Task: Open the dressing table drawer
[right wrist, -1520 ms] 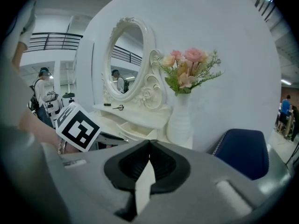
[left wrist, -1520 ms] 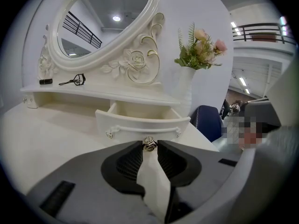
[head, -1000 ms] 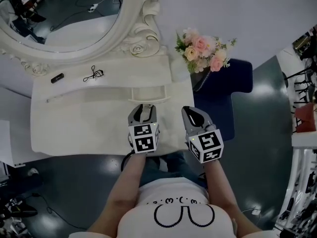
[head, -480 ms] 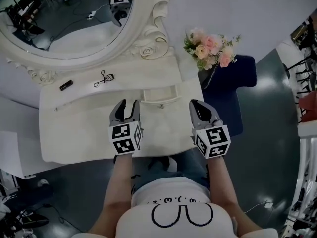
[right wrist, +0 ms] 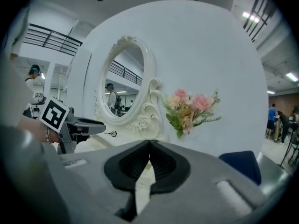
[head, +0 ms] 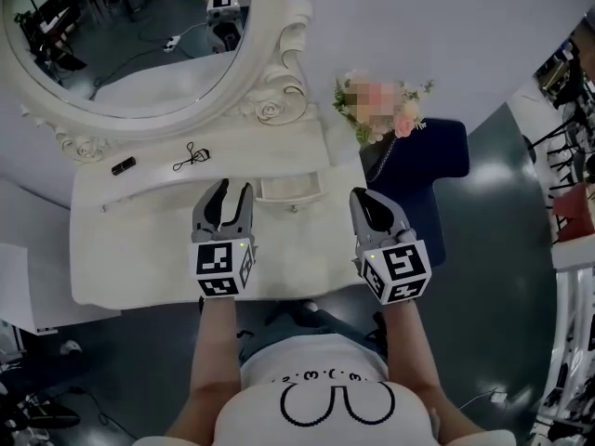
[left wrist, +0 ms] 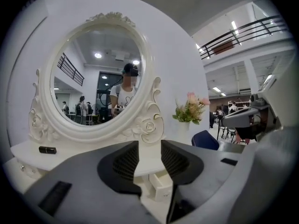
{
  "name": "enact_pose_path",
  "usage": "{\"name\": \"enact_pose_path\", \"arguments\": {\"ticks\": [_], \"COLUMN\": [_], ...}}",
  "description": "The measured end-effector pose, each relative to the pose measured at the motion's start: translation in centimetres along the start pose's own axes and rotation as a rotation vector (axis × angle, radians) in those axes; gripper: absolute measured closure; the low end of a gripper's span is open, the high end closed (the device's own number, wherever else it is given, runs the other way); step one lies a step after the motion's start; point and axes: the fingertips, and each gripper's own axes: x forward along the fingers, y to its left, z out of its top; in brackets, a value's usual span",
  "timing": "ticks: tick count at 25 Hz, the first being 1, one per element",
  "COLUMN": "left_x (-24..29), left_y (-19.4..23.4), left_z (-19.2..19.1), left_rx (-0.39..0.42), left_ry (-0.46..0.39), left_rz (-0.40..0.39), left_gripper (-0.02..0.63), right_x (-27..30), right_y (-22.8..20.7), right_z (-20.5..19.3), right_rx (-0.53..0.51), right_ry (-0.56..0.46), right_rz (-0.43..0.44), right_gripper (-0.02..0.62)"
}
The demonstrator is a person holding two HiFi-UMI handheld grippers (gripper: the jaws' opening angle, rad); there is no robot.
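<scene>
The white dressing table [head: 139,258] has a small drawer [head: 290,190] that stands pulled out from its front; the drawer also shows low between the left jaws [left wrist: 159,183]. My left gripper [head: 230,193] hovers just left of the drawer, apart from it, with nothing between its jaws, which are closing but still wide apart [left wrist: 149,146]. My right gripper [head: 363,201] hangs to the right of the drawer near the table's right end, its jaws shut on nothing [right wrist: 149,143]. Both point level toward the mirror.
An ornate oval mirror [head: 130,35] rises at the table's back. A small black stick [head: 123,165] and a black wire tool [head: 189,156] lie on the top. Pink flowers [head: 376,110] stand at the right corner, beside a navy chair [head: 423,170].
My left gripper has drawn back from the drawer front, moving left and up. The right gripper has risen a little. The drawer stays pulled out.
</scene>
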Motion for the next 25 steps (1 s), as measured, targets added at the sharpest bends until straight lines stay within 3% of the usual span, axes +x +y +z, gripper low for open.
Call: {"name": "enact_pose_path", "arguments": {"ticks": [2, 12, 25], "left_x": [-0.7, -4.8, -5.6], "left_y": [-0.3, -1.7, -2.1], "left_z": [1.6, 10.8, 13.0], "left_rx": [0.019, 0.109, 0.141], "left_ry": [-0.027, -0.201, -0.256], "left_rz": [0.019, 0.026, 0.021], "left_gripper": [0.607, 0.609, 0.609], "right_x": [-1.0, -4.5, -6.3], "right_y": [-0.6, -1.7, -1.8], "right_z": [1.3, 7.9, 11.1], "right_rx": [0.001, 0.034, -0.054], "right_ry": [-0.033, -0.203, -0.273], "right_rz": [-0.012, -0.029, -0.098], "right_gripper": [0.594, 0.594, 0.595]}}
